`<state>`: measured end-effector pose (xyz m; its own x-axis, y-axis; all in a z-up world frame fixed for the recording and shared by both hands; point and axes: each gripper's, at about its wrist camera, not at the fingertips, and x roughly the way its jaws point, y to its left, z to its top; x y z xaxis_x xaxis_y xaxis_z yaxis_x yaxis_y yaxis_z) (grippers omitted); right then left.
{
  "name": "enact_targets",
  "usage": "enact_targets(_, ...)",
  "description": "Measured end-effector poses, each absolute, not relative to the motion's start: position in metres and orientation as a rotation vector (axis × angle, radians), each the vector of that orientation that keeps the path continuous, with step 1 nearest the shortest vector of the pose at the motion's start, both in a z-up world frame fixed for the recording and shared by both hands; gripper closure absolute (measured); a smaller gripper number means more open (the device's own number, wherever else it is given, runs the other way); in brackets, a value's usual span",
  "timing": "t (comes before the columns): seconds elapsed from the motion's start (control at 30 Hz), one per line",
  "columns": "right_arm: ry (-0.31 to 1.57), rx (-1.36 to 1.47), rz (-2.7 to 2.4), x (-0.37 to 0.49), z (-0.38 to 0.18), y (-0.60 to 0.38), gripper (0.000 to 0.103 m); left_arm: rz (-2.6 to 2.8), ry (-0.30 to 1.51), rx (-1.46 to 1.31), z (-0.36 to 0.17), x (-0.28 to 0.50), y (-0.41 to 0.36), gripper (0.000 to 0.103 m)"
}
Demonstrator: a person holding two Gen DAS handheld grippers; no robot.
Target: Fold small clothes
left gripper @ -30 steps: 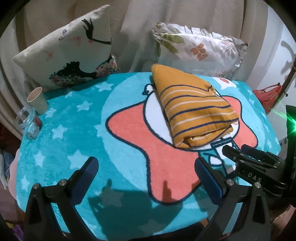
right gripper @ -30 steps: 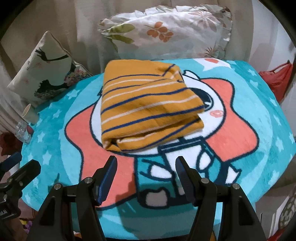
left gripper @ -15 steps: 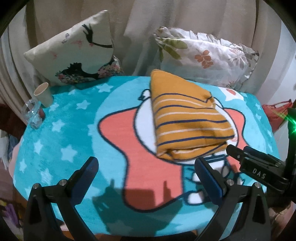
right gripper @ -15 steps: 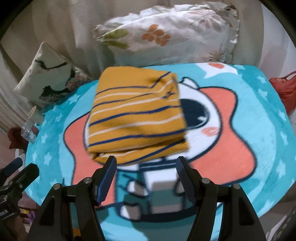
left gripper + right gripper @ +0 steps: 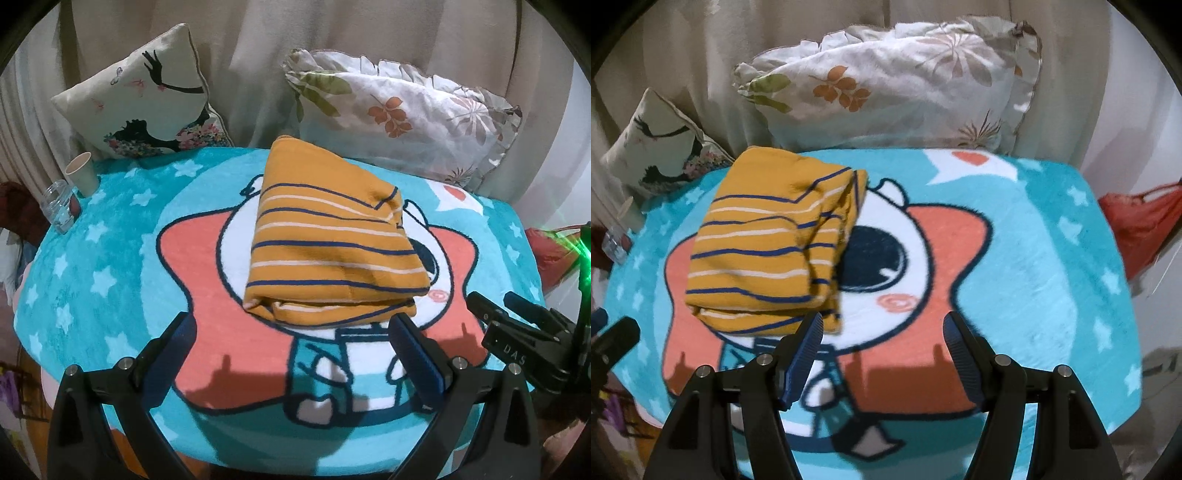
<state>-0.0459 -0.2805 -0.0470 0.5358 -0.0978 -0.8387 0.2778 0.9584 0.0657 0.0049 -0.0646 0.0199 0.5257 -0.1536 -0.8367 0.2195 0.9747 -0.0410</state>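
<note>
Since the earlier frames both views have slid sideways across the blanket: in the left wrist view the folded shirt (image 5: 332, 251) now sits at the middle of the frame instead of right of centre, and in the right wrist view it has drifted from the middle to the left half of the frame.

The shirt, mustard yellow with dark blue and white stripes, lies folded into a thick rectangle on the turquoise cartoon blanket (image 5: 110, 258), over the white and coral figure printed on it. Nothing touches it.

The left gripper (image 5: 295, 332) hovers at the lower edge of its frame with its jaws spread wide and empty, the shirt's near edge just beyond the tips. The right gripper (image 5: 882, 328) also has its jaws spread and empty; its left fingertip overlaps the shirt's near right corner in the picture, though contact cannot be told.

Two cushions (image 5: 406, 118) lean against the curtain at the top of the frame. A paper cup (image 5: 82, 173) and a clear jar (image 5: 59, 206) stand at the blanket's upper left edge. A red bag (image 5: 1141, 221) lies off the right side.
</note>
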Motion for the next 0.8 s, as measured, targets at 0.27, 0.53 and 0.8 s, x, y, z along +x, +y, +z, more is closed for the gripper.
enact_targets(0.27,0.948,0.104,-0.247,-0.048,-0.039,-0.284,0.030,-0.210,0.989,0.110,0.021,0.002,-0.085,0.000)
enact_targets(0.53,0.925,0.042,-0.261,-0.049,-0.030,-0.282,0.029,-0.206,0.990,0.122,0.021,0.002,-0.094,0.000)
enact_targets(0.8,0.910,0.023,-0.276,-0.052,-0.021,-0.281,0.026,-0.211,0.983,0.136,0.022,0.002,-0.100,0.000)
